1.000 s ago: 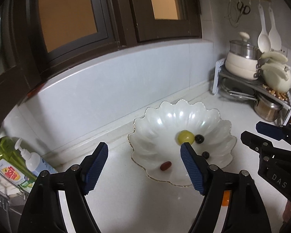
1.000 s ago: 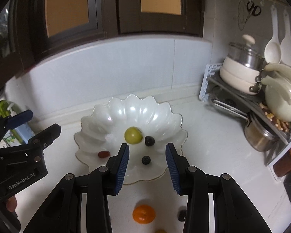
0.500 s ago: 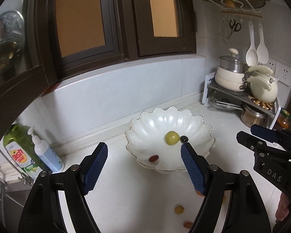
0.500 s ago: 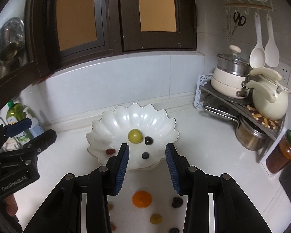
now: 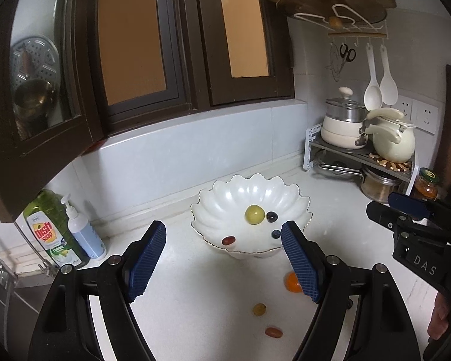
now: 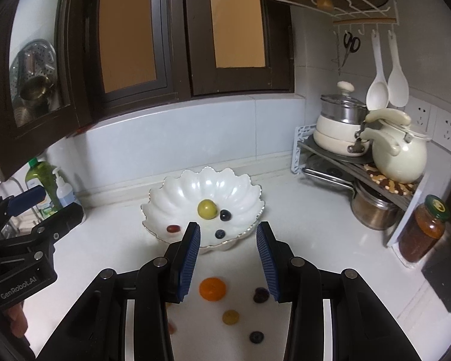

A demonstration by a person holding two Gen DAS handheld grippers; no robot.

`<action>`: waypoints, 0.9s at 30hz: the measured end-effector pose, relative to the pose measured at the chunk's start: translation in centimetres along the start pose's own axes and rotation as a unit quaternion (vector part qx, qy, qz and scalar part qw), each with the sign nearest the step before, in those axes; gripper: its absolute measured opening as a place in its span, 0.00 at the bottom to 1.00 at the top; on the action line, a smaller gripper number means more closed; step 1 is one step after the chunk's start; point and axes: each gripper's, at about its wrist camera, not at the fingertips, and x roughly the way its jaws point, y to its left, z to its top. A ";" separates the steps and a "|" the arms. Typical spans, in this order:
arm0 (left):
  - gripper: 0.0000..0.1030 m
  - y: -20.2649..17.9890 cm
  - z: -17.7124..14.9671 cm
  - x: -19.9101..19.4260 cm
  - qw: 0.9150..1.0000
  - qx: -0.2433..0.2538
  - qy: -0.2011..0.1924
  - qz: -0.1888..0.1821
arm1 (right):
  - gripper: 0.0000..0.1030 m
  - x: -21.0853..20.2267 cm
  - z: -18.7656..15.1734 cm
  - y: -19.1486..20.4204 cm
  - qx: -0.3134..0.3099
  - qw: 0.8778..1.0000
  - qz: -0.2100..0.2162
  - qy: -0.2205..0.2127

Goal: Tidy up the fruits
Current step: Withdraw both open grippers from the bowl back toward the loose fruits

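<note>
A white scalloped bowl (image 5: pixel 225 192) (image 6: pixel 192 183) stands on the white counter. In it lie a yellow-green fruit (image 5: pixel 254 214) (image 6: pixel 207 208), two dark berries (image 5: pixel 271 216) (image 6: pixel 220 234) and a red grape (image 5: pixel 228 240) (image 6: pixel 173 228). On the counter in front of the bowl lie a small orange (image 5: pixel 293 282) (image 6: pixel 212 288), a yellow grape (image 5: pixel 259 309) (image 6: pixel 230 317), a red grape (image 5: pixel 274 332), a dark grape (image 6: pixel 261 294) and a blueberry (image 6: pixel 256 337). My left gripper (image 5: pixel 222 228) is wide open and holds nothing. The right gripper (image 6: pixel 228 227) stands narrower, also open, above the loose fruits.
A green dish soap bottle (image 5: pixel 49 228) and a pump bottle (image 5: pixel 81 234) stand at the left by the sink. At the right, a corner rack (image 6: pixel 339 162) carries pots and a kettle, with a jar (image 6: pixel 424 228) beside it. Dark window frames run above the backsplash.
Both grippers have drawn back and risen away from the bowl, which now looks smaller. The loose fruits on the counter have come into view. The jaws look unchanged.
</note>
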 end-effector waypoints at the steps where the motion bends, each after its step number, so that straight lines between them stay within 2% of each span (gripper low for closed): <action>1: 0.77 -0.2 -0.2 -0.3 1.000 0.001 -0.002 0.001 | 0.39 -0.3 -0.2 -0.2 0.002 1.000 0.000 -0.002; 12: 0.78 -2.0 -3.0 -2.3 1.000 -0.005 0.004 -0.002 | 0.39 -2.7 -2.6 -1.6 0.003 1.000 -0.006 -0.016; 27: 0.78 -2.7 -6.8 -2.9 1.000 -0.013 0.028 0.002 | 0.39 -3.1 -5.9 -1.8 -0.007 1.000 -0.012 -0.004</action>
